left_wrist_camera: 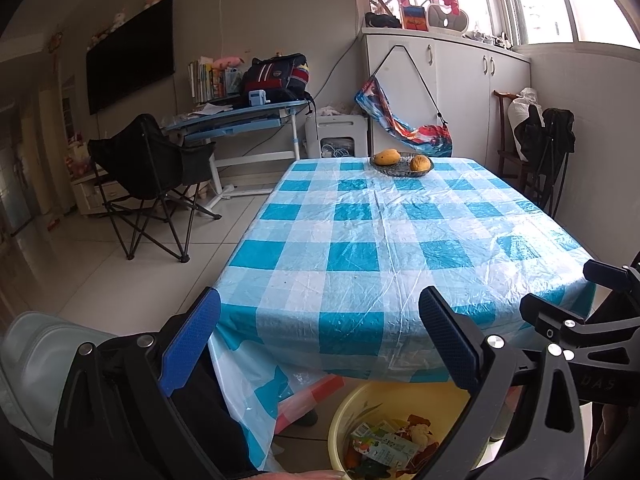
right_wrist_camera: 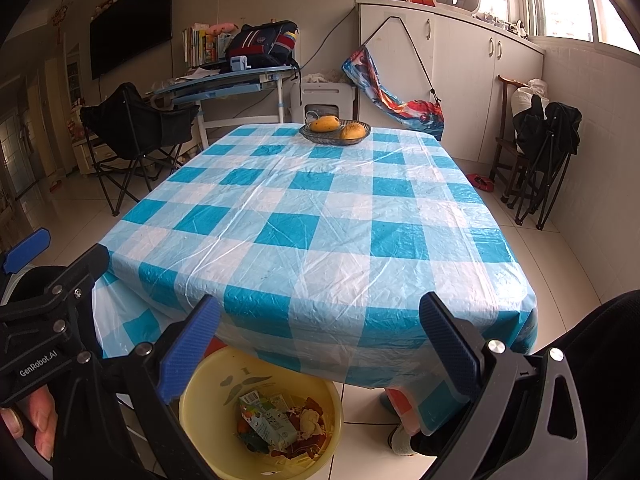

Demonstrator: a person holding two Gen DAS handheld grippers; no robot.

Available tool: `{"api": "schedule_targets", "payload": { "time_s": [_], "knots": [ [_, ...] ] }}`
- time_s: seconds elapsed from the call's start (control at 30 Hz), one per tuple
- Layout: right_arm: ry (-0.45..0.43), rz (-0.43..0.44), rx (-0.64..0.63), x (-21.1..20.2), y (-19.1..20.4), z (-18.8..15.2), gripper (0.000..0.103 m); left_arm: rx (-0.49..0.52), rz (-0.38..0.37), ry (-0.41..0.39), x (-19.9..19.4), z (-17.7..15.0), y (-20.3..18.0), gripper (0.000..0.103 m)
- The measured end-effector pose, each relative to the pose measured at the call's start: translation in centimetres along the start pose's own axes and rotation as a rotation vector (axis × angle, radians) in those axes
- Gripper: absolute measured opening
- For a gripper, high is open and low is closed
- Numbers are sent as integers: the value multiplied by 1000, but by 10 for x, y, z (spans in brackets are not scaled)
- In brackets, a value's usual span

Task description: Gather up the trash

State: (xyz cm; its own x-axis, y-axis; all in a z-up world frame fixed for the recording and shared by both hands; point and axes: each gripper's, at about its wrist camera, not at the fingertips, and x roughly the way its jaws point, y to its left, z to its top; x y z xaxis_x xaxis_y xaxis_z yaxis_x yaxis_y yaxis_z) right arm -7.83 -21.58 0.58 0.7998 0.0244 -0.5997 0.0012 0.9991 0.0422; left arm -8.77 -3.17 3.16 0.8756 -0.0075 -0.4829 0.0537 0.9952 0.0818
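The left hand-held gripper was held wide apart with nothing between its blue pads, pointed across the near edge of the tabletop from the lower part of the frame. The right hand-held gripper was likewise spread wide and empty, seen low in its own view. The trash, cartons and crumpled wrappers, was found gathered inside a yellow basin on the floor at the bottom centre of the right wrist view, partly tucked under the hanging edge of the blue-and-white checked cloth. A glass dish with two yellow fruits was seen at the far end of the tabletop, toward the upper middle of the frame. A black folding chair was placed at the left.
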Motion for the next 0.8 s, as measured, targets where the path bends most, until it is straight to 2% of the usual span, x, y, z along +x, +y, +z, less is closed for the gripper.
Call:
{"api": "schedule_targets", "payload": {
  "time_s": [0.8],
  "knots": [
    [0, -1, -7, 1, -1, -1, 96, 2, -2, -1, 0, 0, -2, 96]
  ]
}}
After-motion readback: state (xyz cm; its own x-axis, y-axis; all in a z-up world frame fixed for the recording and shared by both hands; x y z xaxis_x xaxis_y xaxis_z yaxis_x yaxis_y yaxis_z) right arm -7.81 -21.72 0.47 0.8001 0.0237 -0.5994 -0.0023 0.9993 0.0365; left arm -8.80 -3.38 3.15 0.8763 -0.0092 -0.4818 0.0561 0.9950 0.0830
